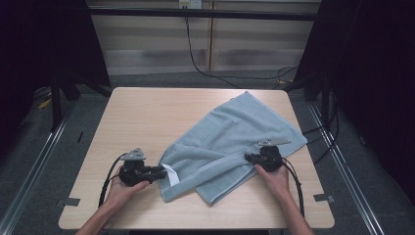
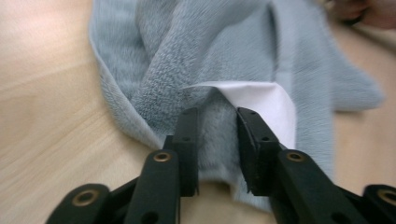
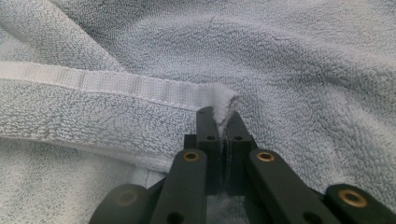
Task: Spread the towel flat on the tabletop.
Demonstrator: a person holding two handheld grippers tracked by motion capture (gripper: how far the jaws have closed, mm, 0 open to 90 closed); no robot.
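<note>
A light blue towel [image 1: 235, 134] lies rumpled and partly folded across the right half of the wooden table [image 1: 142, 112]. Its near left corner carries a white label [image 1: 171, 175]. My left gripper [image 1: 163, 172] lies level at that corner, pointing right. In the left gripper view its jaws [image 2: 217, 114] stand apart on either side of a fold of towel [image 2: 210, 60], just below the label [image 2: 264, 100]. My right gripper [image 1: 248, 157] points left at the towel's right edge. Seen from the right gripper view, it [image 3: 219, 116] is shut on a pinch of the woven hem [image 3: 116, 84].
Bare wood stretches over the table's left and far parts. A hand holds each gripper near the front edge, and cables trail back from both. Behind the table a black cable [image 1: 200, 63] runs over the floor. Dark stands [image 1: 58, 93] flank both sides.
</note>
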